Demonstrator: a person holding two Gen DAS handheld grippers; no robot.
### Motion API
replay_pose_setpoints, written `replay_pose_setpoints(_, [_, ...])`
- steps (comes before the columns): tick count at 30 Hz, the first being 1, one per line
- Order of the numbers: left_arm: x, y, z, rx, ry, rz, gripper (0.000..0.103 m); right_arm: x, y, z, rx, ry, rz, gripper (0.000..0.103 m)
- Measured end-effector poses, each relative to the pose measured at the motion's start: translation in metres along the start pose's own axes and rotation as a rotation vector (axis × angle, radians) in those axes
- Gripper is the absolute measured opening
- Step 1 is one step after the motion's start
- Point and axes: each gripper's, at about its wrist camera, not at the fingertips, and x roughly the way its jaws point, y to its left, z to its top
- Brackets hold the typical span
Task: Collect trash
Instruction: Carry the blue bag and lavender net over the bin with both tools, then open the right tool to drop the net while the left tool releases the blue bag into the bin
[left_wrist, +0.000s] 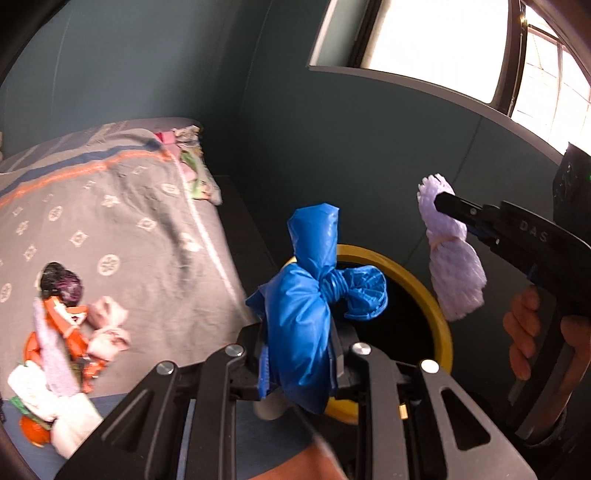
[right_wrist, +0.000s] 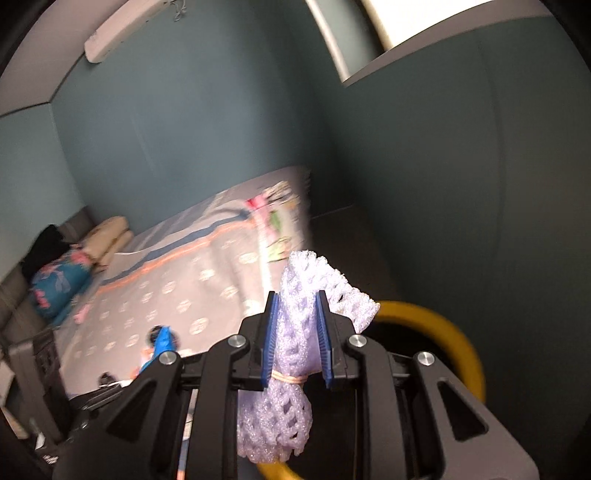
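Observation:
My left gripper (left_wrist: 300, 360) is shut on a knotted blue plastic bag (left_wrist: 310, 291) and holds it over the near rim of a yellow-rimmed bin (left_wrist: 441, 314). My right gripper (right_wrist: 297, 336) is shut on a lilac foam net (right_wrist: 295, 354) bound with a rubber band. In the left wrist view the right gripper (left_wrist: 443, 203) holds the foam net (left_wrist: 450, 258) above the bin's far right side. The bin's rim (right_wrist: 458, 336) also shows in the right wrist view, below and right of the net.
A bed with a grey patterned cover (left_wrist: 122, 221) lies left of the bin. A pile of trash (left_wrist: 62, 343) with orange, white and lilac pieces lies on it. Dark teal walls (left_wrist: 332, 129) stand close behind the bin. Pillows (right_wrist: 107, 236) lie at the bed's far end.

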Motion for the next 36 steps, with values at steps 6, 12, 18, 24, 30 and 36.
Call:
replay_pose_setpoints(6, [0.025,-0.020,0.000,-0.009,0.030,-0.019,0.021,0.005,-0.023,0.004,0.037,0.003,-0.053,0.020])
replay_pose_setpoints(12, [0.049,-0.035,-0.001,-0.011,0.062,-0.044,0.021,0.020,-0.045,0.000,0.092,0.036,-0.082,0.020])
replay_pose_setpoints(18, [0.059,-0.047,-0.005,-0.012,0.085,-0.067,0.026,0.032,-0.048,-0.001,0.122,0.054,-0.109,0.021])
replay_pose_setpoints(24, [0.054,-0.050,-0.009,-0.024,0.079,-0.070,0.044,0.034,-0.041,-0.003,0.139,0.051,-0.121,0.032])
replay_pose_setpoints(30, [0.041,-0.038,-0.008,-0.056,0.051,-0.048,0.062,0.026,-0.044,-0.004,0.167,0.023,-0.148,0.038])
replay_pose_setpoints(36, [0.017,-0.020,-0.004,-0.079,-0.007,0.023,0.076,0.015,-0.038,-0.005,0.172,-0.049,-0.152,0.045])
